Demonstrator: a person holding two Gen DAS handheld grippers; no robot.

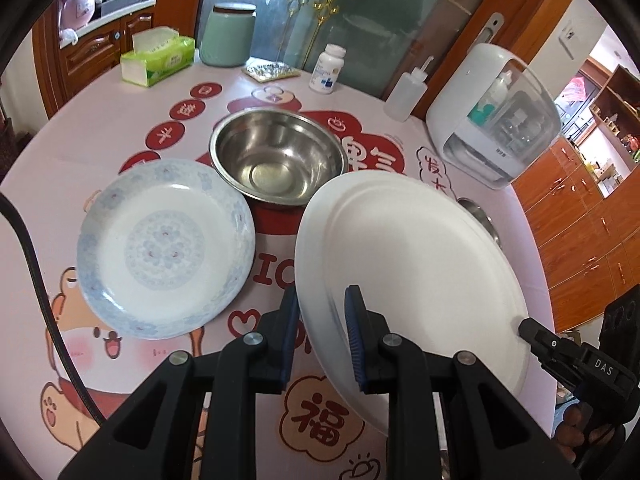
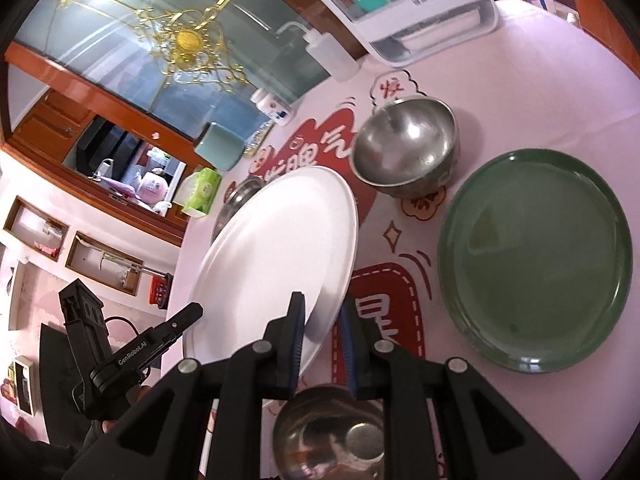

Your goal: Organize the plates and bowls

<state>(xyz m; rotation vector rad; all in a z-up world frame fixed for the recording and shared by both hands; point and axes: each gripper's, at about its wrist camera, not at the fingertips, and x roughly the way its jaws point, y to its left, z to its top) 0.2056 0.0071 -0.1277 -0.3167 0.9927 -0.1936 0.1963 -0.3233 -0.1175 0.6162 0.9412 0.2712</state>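
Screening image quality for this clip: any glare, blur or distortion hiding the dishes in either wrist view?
Left wrist view: sharp; fisheye bends the table edge; the white plate is bright, but its moulded ridge shows. Right wrist view: window glare on the green plate and small steel bowl; the steel bowl under the hand-held gripper is dim.

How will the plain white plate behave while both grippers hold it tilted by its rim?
The white plate looks glossy, so it may slip between the left gripper fingers. It seems rigid ceramic, probably fragile if dropped. The right gripper pinching the opposite rim should steady the tilt.
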